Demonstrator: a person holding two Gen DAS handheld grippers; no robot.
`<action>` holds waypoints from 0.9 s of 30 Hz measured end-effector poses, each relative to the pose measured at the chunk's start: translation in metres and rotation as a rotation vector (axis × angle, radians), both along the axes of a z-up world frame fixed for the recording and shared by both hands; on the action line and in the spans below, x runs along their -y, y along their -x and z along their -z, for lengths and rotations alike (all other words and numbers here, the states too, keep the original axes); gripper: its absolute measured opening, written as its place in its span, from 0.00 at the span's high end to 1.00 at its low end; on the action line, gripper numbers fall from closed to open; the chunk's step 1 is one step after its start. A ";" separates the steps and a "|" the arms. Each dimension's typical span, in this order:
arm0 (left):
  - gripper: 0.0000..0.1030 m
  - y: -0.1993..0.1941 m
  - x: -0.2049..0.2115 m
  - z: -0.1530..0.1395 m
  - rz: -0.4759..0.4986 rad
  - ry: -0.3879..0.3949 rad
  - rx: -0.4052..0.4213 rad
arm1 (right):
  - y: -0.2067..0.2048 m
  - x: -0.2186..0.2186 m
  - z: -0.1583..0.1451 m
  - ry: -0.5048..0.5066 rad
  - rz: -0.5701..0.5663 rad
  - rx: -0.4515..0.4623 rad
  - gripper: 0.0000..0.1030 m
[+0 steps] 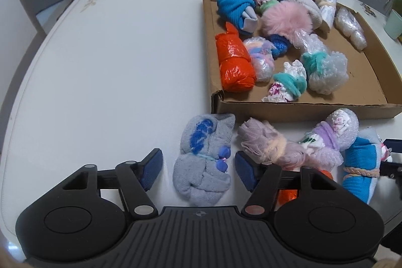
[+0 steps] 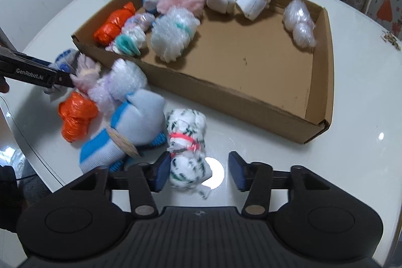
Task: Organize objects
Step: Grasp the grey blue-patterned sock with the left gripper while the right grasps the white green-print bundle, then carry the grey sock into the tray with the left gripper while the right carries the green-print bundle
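A: Where do my 2 tools stand?

B: My left tool (image 1: pixel 199 168) points down at the white counter (image 1: pixel 113 62). Its 2 blue pads straddle the grey sock bundle (image 1: pixel 203 162), which lies on the counter just in front of the cardboard tray (image 1: pixel 301 112). A gap shows on each side of the bundle, so the jaws are spread and grip nothing.

A: And the right?

B: My right tool (image 2: pixel 199 172) straddles the white bundle with dark flecks (image 2: pixel 187 150), tied with a pink band. The left pad (image 2: pixel 162 172) touches or nearly touches the bundle; the right pad (image 2: pixel 237 173) stands clear of it. The jaws are therefore spread, not pinching.

A: What else lies outside the tray?

B: In the left wrist view, from left to right: a lilac fuzzy bundle (image 1: pixel 266 145), a bubble-wrap bundle with a purple band (image 1: pixel 334 132) and a blue-and-white sock bundle (image 1: pixel 361 167). An orange plastic bundle (image 2: pixel 75 117) lies beside them in the right wrist view.

A: And inside the tray?

B: Its left half is crowded: an orange plastic roll (image 1: pixel 233 62), a blue knit bundle (image 1: pixel 236 6), a pink fluffy ball (image 1: pixel 286 16) and several bubble-wrap bundles. The right half shows bare cardboard, with 1 clear bundle (image 2: pixel 300 24) near the far corner.
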State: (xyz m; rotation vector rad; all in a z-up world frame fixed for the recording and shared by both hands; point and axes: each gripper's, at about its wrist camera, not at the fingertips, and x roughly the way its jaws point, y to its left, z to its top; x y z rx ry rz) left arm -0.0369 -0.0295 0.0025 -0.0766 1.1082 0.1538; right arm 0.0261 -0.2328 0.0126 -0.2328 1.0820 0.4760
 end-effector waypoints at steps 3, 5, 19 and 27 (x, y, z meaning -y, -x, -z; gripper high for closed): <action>0.56 -0.001 0.000 -0.002 0.013 -0.004 0.013 | 0.000 0.003 -0.002 -0.019 0.007 -0.003 0.70; 0.57 0.000 0.000 -0.003 0.015 -0.007 0.008 | 0.000 0.005 -0.002 -0.013 0.018 -0.003 0.71; 0.59 0.014 -0.003 -0.070 -0.026 -0.075 0.130 | 0.007 0.035 -0.042 -0.113 0.077 0.072 0.72; 0.59 -0.021 0.047 -0.121 0.131 -0.067 0.326 | -0.014 0.060 -0.075 -0.135 0.197 0.255 0.72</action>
